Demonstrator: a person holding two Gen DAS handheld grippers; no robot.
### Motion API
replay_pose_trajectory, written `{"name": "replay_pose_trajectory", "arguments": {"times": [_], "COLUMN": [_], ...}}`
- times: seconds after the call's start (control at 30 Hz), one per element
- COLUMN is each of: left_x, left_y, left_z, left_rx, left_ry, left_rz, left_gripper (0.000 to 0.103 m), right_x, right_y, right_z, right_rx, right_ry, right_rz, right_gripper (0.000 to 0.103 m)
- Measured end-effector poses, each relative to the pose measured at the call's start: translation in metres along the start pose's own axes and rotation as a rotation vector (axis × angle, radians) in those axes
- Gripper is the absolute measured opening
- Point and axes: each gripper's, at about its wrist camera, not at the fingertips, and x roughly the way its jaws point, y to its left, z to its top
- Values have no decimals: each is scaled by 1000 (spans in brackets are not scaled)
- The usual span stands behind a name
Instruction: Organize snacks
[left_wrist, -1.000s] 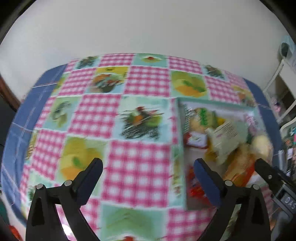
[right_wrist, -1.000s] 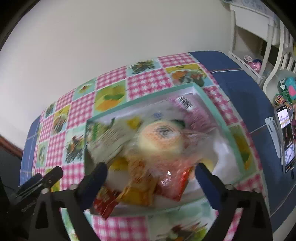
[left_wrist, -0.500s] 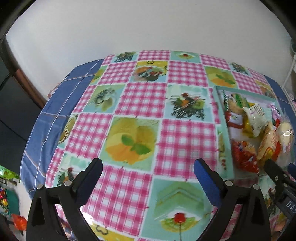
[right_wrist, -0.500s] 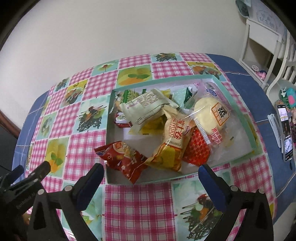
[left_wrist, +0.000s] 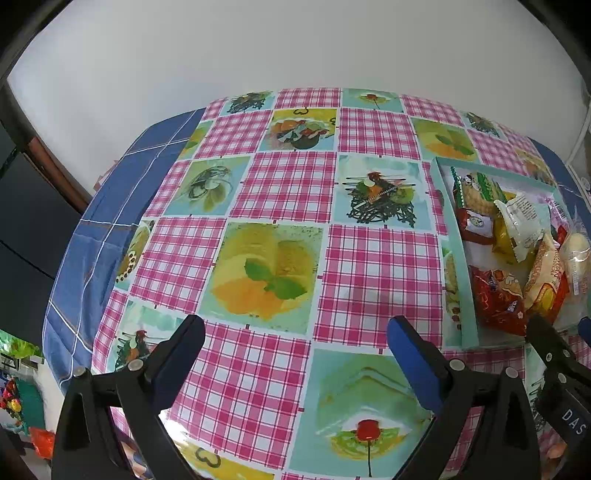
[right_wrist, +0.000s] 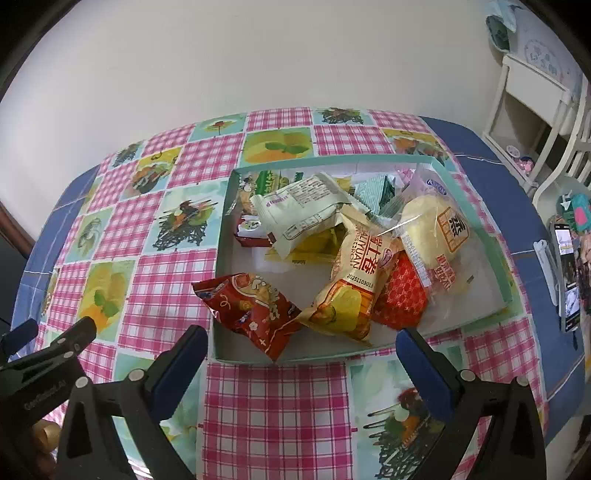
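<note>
Checked tablecloth (right_wrist: 258, 406) carries a teal box (right_wrist: 221, 258); one orange packet (right_wrist: 351, 288) reads "2025110301" (partly legible); left gripper (left_wrist: 295, 343) and right gripper (right_wrist: 301, 345) gape, empty.

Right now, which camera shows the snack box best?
The right wrist view: the box sits whole and centred, every packet visible. The left wrist view shows it squeezed against the right edge, partly cut off.

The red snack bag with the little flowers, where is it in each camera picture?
Left wrist view: red snack bag at far right, in the box's near corner.
Right wrist view: same bag low centre, poking over the box's left edge.
Shared landmark: the teal box.
</note>
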Motion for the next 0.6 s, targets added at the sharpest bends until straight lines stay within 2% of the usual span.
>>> {"name": "replay_pose_trajectory", "arguments": {"times": [0.6], "left_x": [5], "left_y": [-2], "left_z": [0], "left_rx": [22], "left_ry": [29], "left_rz": [-6], "left_gripper": [99], "right_x": [5], "right_y": [-7], "right_z": [-1], "right_rx": [15], "right_ry": [6], "right_rz": [-14], "right_gripper": [103]}}
